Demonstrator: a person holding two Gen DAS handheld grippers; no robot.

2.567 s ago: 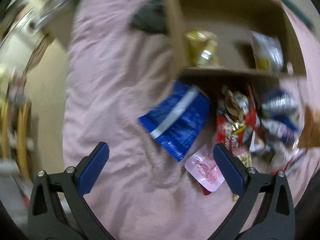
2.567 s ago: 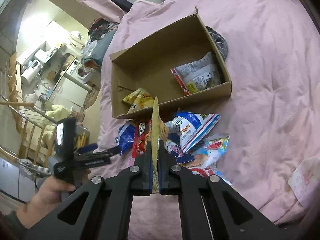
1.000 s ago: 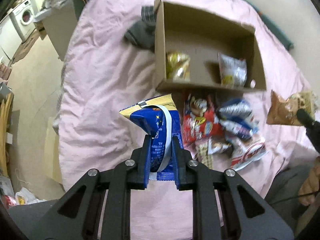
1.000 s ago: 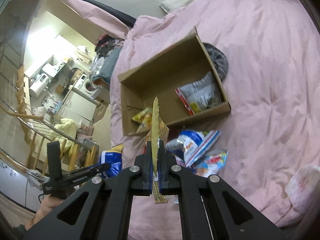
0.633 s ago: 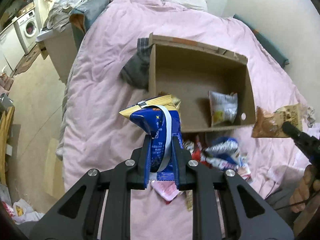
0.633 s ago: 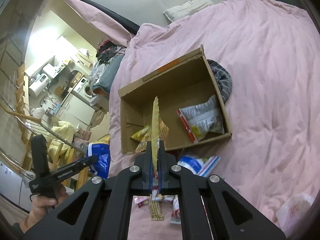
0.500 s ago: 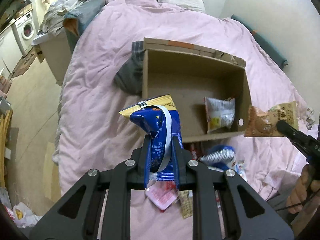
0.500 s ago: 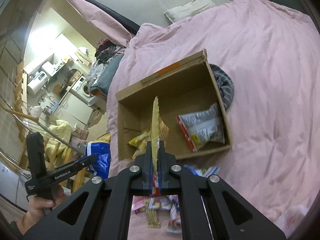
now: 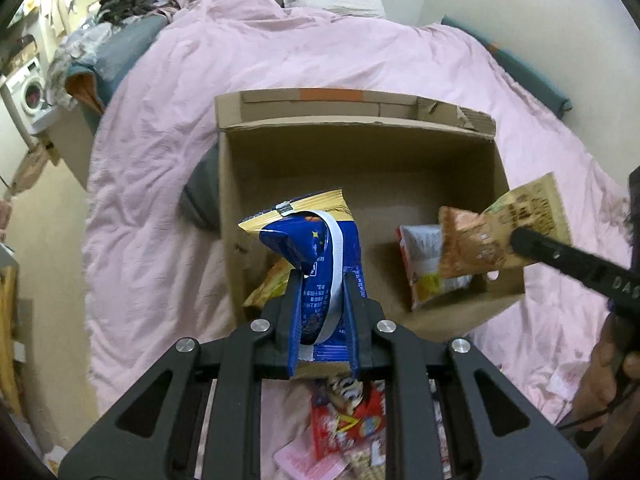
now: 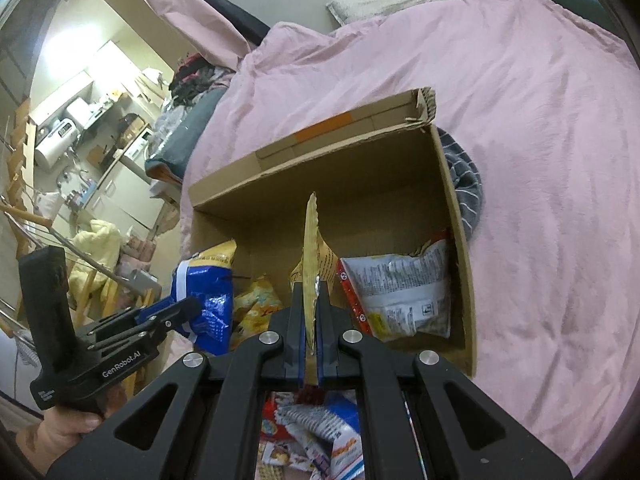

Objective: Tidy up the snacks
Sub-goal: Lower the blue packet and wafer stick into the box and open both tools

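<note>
My left gripper is shut on a blue snack bag with a gold top, held up over the near left part of the open cardboard box. My right gripper is shut on a thin brown snack packet, seen edge-on, above the box's near wall. In the left wrist view that packet hangs at the right over the box. Inside the box lie a yellow bag on the left and a white and red bag on the right.
The box stands on a pink duvet. A pile of loose snacks lies on the duvet in front of the box. A grey striped cloth lies against the box's side. A person's hand holds the left gripper. Bed edge and floor lie to the left.
Both grippers have carried their packets forward from above the snack pile to over the box. The box now fills the middle of both views; the pile has slid under the grippers.
</note>
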